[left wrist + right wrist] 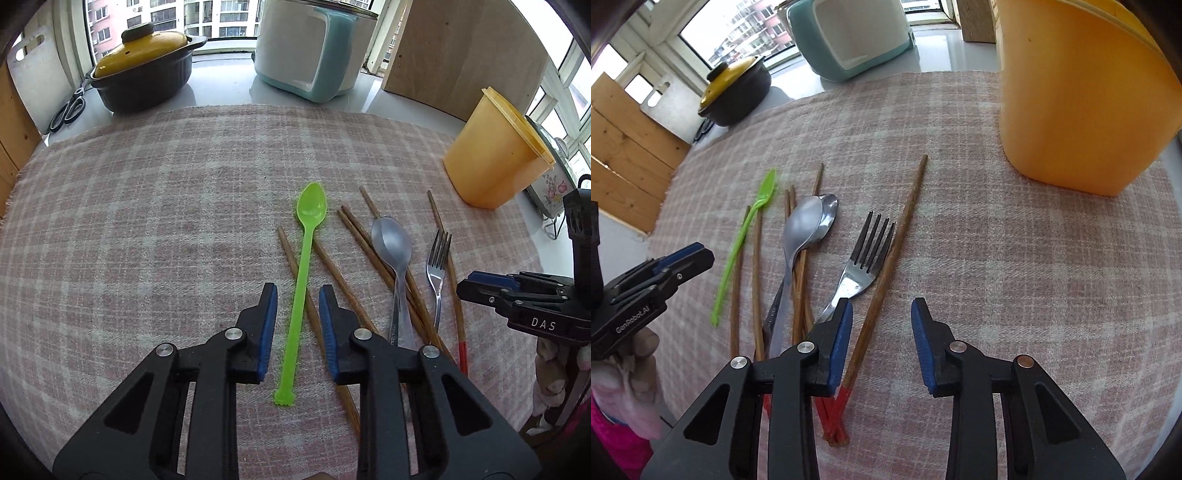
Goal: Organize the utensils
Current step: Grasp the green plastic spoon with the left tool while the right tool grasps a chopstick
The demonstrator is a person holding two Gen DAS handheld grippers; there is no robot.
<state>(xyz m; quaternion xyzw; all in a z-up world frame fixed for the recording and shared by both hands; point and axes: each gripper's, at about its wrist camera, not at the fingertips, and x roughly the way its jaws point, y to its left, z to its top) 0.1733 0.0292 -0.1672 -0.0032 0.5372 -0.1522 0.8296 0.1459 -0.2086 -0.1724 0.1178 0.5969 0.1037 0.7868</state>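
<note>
Between the pads of the left gripper (298, 295): green plastic spoon (303, 266), handle running down the gap, bowl pointing away, flat on the checked cloth (147, 221). Jaws part-way apart, pads flanking the handle without pressing it; no grip yet.

Just right of the left gripper: wooden chopsticks (354, 236), several, fanned and crossing, some ends passing under that gripper's right finger. Further right: metal spoon (393, 243) lying across the chopsticks, then fork (437, 258), then 1 more chopstick with a red end.

Between the pads of the right gripper (882, 332): the single red-tipped chopstick (886, 258), close against the left pad, apart from the right one. Jaws likewise part-way apart, clamped on nothing. Fork handle disappearing behind the left finger.

Ahead and right of the right gripper: yellow tub (1082, 92), upright on the cloth, presumably the holder for the utensils.

Progress, judged: barely begun. All utensils loose on the cloth, none seen in the tub; both first pick-ups only lined up, every item left to collect.

Not readable: tub interior, hidden in both views; exact chopstick count, owing to overlap; whether the metal spoon is 1 or 2 nested, the right wrist view hinting at 2 bowls.
</note>
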